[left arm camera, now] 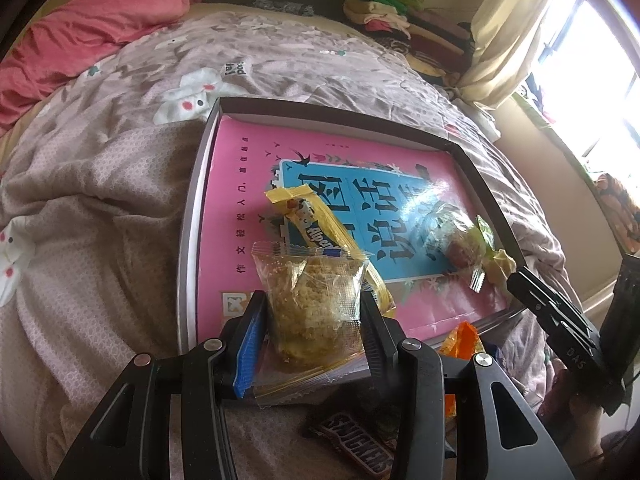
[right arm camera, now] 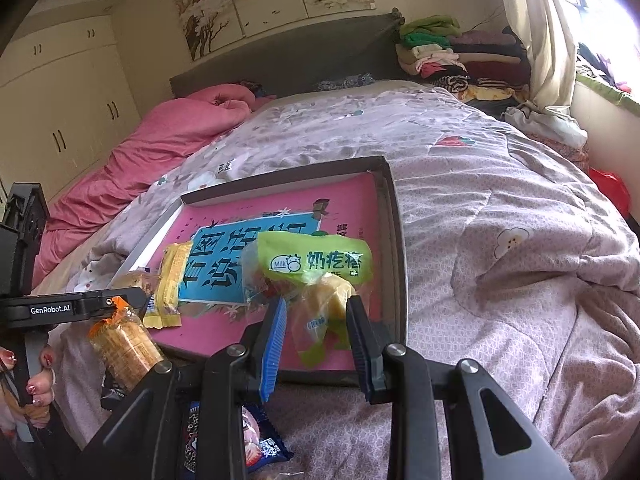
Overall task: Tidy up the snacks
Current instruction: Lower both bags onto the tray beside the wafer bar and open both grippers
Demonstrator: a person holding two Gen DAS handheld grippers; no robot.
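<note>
My left gripper (left arm camera: 316,320) is shut on a clear packet of crumbly yellow snack (left arm camera: 316,300), held at the near edge of a shallow grey tray (left arm camera: 460,146) whose floor is a pink and blue book cover. A yellow candy packet (left arm camera: 320,224) lies in the tray just beyond it. In the right wrist view, my right gripper (right arm camera: 316,320) is shut on the tail of a green milk-snack packet (right arm camera: 316,264) over the tray's (right arm camera: 394,240) near right corner. The left wrist view shows the same green packet (left arm camera: 460,240) and the right gripper (left arm camera: 532,296) at the tray's right side.
The tray rests on a rumpled quilt (right arm camera: 500,220) on a bed. Near the tray's front edge lie a Snickers bar (left arm camera: 356,444), an orange biscuit pack (right arm camera: 124,344) and a blue packet (right arm camera: 256,440). A hand (right arm camera: 40,372) holds the left gripper (right arm camera: 100,304). Folded clothes (right arm camera: 460,56) are stacked at the bed's head.
</note>
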